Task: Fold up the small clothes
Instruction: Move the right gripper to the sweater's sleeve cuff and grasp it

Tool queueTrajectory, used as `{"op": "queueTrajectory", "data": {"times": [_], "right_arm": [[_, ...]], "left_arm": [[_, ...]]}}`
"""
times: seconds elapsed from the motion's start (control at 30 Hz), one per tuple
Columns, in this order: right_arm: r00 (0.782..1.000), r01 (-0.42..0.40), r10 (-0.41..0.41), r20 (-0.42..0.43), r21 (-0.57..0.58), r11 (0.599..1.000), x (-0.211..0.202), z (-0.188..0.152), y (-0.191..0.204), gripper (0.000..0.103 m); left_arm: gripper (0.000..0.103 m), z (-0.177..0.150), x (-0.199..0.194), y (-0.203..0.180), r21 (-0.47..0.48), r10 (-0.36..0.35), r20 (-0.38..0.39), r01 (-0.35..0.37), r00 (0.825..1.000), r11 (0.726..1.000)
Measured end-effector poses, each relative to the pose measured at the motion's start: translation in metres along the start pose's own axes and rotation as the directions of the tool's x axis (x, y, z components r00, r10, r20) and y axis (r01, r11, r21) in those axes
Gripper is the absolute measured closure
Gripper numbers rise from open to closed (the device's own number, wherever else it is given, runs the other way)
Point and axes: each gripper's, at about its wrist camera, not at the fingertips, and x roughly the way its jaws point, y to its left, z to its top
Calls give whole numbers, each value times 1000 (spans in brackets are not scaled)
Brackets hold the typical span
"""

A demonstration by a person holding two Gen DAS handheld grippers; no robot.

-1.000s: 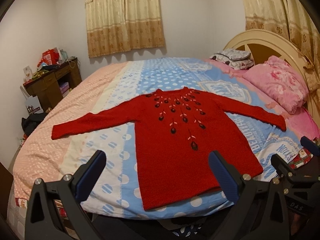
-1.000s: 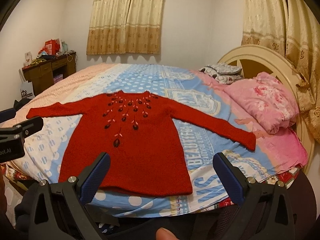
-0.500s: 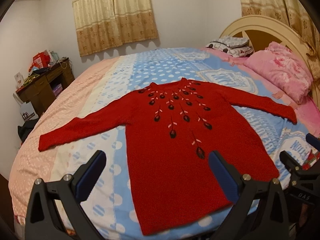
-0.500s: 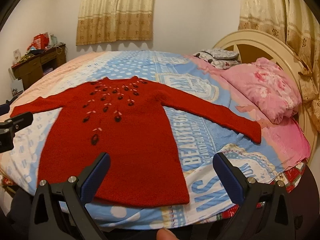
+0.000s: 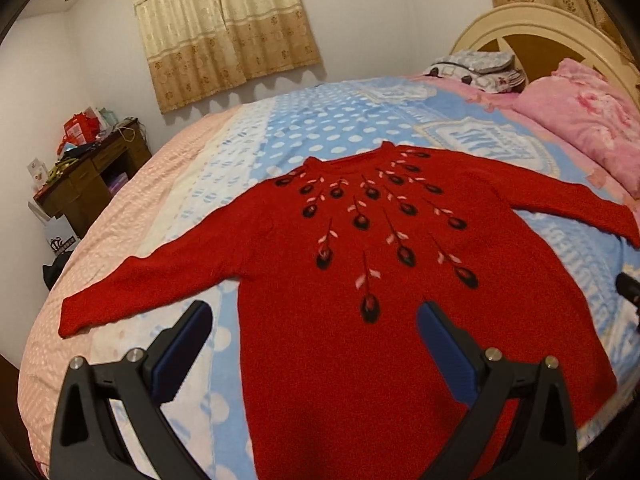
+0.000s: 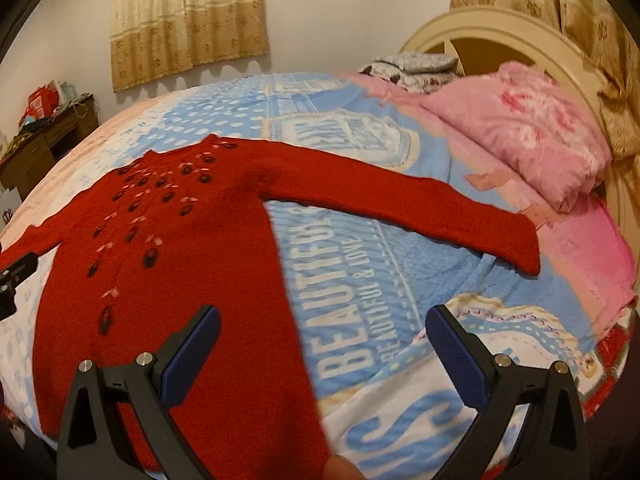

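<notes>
A small red knitted sweater with dark flower embroidery lies flat on the bed, front up, both sleeves spread out. It also shows in the right wrist view, its right sleeve reaching toward the pink pillow. My left gripper is open and empty above the sweater's lower body. My right gripper is open and empty above the sweater's right side edge and the blue blanket.
The bed has a blue dotted blanket with lettering. A pink pillow and a cream headboard are at the right. A wooden desk with clutter stands by the left wall. Folded clothes lie near the headboard.
Both grippers have moved forward and lower over the bed, so the sweater looks larger. The right gripper has shifted right toward the sleeve. Both stay open.
</notes>
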Motion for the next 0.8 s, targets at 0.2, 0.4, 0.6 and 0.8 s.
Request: {"op": "queueTrajectory", "data": {"times": [0.2,0.4,0.6,0.8], "right_arm": [[998,41,-36,-47,99,994,38,12,-55,1],[990,132,-119,-77,200,971,63,26,-125,1],[974,218,-186,-126,330,919,90,37,-205,4],[963,258,-201,-181,384,887,119,44,-251,15]], "left_arm": [[0,12,34,-7,-21,13,-22,-13,1000,1000],[0,17,59,-11,-51,11,-54,-14,998,999],[0,23,79,-6,-72,27,-70,-32,997,997],[0,26,93,2,-94,35,-96,-44,995,995]]}}
